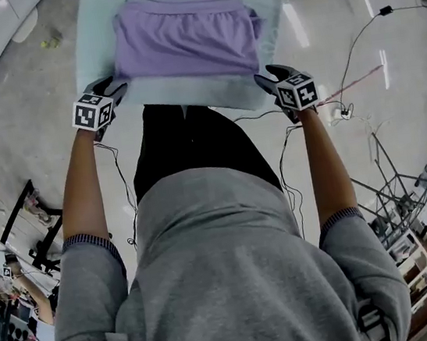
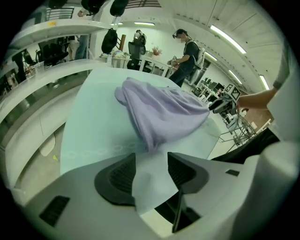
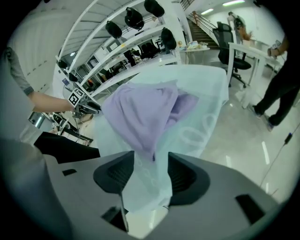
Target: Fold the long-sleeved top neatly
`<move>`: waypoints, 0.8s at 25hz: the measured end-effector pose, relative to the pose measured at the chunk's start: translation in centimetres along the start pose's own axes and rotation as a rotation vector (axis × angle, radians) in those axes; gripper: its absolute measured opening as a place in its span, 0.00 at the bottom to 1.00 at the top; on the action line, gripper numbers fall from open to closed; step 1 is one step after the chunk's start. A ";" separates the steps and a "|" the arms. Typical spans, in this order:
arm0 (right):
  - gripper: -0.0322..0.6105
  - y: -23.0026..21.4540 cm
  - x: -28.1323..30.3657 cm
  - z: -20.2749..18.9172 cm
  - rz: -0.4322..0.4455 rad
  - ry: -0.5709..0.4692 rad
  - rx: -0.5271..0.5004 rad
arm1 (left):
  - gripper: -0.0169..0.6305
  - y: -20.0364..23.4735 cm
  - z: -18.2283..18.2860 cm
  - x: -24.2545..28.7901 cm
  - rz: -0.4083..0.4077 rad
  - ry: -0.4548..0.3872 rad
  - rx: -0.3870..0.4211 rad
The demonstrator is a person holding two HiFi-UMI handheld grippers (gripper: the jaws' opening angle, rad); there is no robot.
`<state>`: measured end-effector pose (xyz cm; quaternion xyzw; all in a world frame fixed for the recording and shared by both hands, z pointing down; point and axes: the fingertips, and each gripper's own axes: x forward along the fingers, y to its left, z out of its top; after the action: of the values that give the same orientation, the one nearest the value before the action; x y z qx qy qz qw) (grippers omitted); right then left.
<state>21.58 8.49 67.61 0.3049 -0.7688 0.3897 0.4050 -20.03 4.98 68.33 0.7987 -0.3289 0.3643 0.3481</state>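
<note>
On the pale tabletop (image 1: 99,56) the long-sleeved top (image 1: 183,40) lies folded, your left hand-held gripper (image 2: 151,171) and right hand-held gripper (image 3: 151,173) gape over its cover's near corners, so folding looks done and you can lift both clear.

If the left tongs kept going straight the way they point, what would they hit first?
The left tongs would first meet the pale table cover, whose corner lies between the open jaws; just beyond it, probably, the purple top.
</note>
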 end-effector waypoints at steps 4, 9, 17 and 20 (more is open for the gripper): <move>0.46 -0.4 -2.7 2.3 -0.028 -0.014 -0.097 | 0.41 -0.1 0.5 -1.9 0.024 -0.056 -0.062; 0.47 1.2 -4.5 7.7 -0.008 -0.025 -0.267 | 0.42 -0.3 2.1 -3.8 0.087 -0.107 -0.116; 0.47 5.5 -4.2 14.0 0.037 -0.029 -0.468 | 0.44 0.2 6.0 -5.2 0.200 -0.173 -0.226; 0.47 7.6 -4.2 17.1 0.041 -0.078 -0.485 | 0.45 1.0 8.7 -5.2 0.225 -0.210 -0.248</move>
<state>11.04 -1.42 55.05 0.1977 -0.8610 0.1899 0.4283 -20.45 -1.04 60.12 0.7416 -0.4929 0.2722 0.3646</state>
